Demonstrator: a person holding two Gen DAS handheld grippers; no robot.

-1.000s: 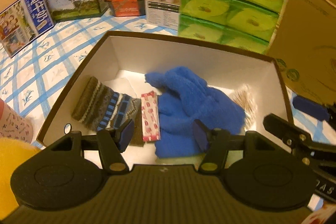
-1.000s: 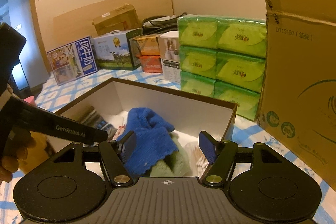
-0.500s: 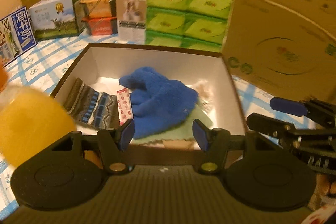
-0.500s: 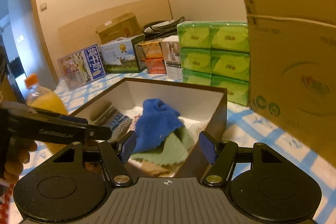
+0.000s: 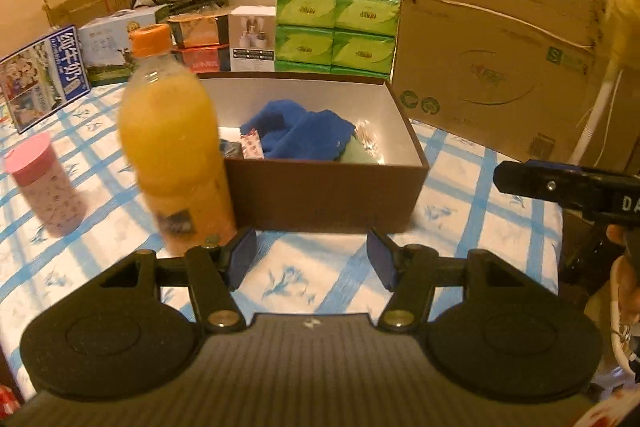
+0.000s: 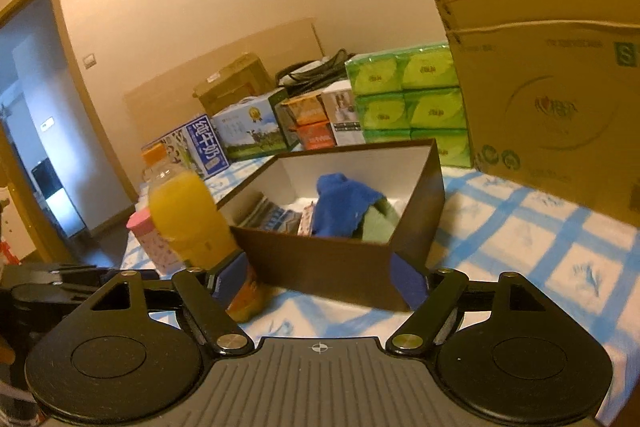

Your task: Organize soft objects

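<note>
A brown box (image 5: pixel 320 195) with a white inside stands on the blue-checked cloth. In it lie a blue fuzzy glove (image 5: pixel 304 135), a green cloth (image 5: pixel 356 153), a striped knit piece (image 6: pixel 276 219) and a small red-patterned packet (image 5: pixel 251 146). The box also shows in the right wrist view (image 6: pixel 332 267), with the glove (image 6: pixel 340 207) on top. My left gripper (image 5: pixel 311 259) is open and empty, in front of the box. My right gripper (image 6: pixel 320 279) is open and empty near the box's front corner.
An orange juice bottle (image 5: pixel 174 143) stands left of the box, with a pink-lidded cup (image 5: pixel 44 183) further left. Green tissue packs (image 5: pixel 338 27), small cartons (image 5: pixel 120 47) and a large cardboard box (image 5: pixel 500 59) line the back. The right gripper (image 5: pixel 568 187) shows at the right.
Both grippers have pulled back and away from the box, from above its inside to in front of it. The juice bottle and pink cup have come into view.
</note>
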